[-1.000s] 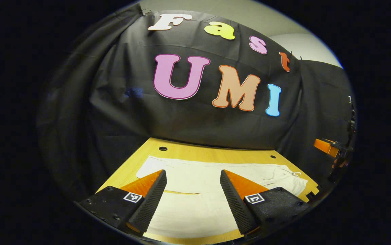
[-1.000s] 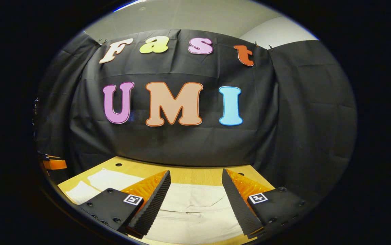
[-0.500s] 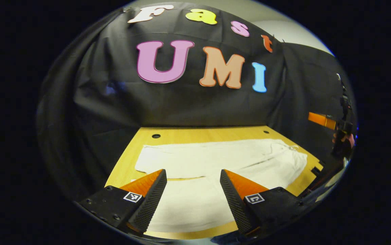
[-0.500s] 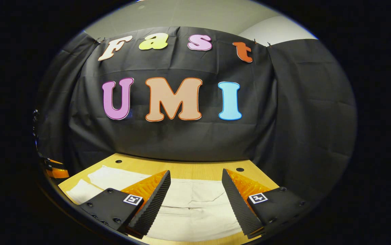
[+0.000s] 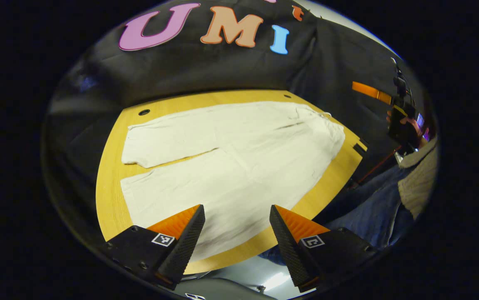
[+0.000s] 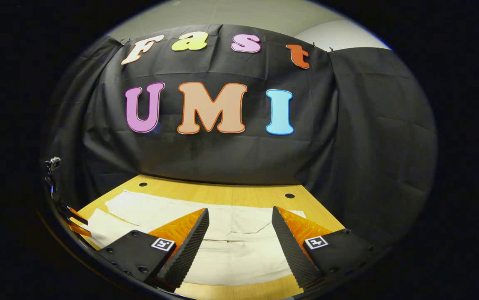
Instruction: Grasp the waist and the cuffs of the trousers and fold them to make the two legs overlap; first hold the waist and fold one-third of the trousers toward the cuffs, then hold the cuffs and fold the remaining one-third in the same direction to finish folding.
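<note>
lying flat on the wooden table [image 5: 108, 183], the trousers [image 5: 231, 158] are spreading across the middle of the left gripper view, both legs open and side by side, not yet overlapping. the cuffs [image 5: 129, 166] are sitting at the left of the frame and the waist [image 5: 331, 129] at the upper right, with a drawstring showing there. in the right gripper view the same cloth [image 6: 231, 246] is lying across the lower centre.

the fabric is looking thin, pale and soft, with light creases; judged light and limp, likely to sag and drag rather than hold a shape. it is probably calling for a pinch at the hem edges, one at the waist corner and one at a cuff corner, so the whole layer is coming up together.

the left gripper [image 5: 236, 216] is hovering over the near edge of the near leg, tilting downward, its fingers spread wide and gripping nothing. the right gripper [image 6: 239, 221] is pointing more level over the waist end at the bottom of its frame, fingers likewise apart and empty. the right gripper is also appearing at the right edge of the left gripper view, held in a hand [image 5: 408, 125], well apart from the cloth.
</note>
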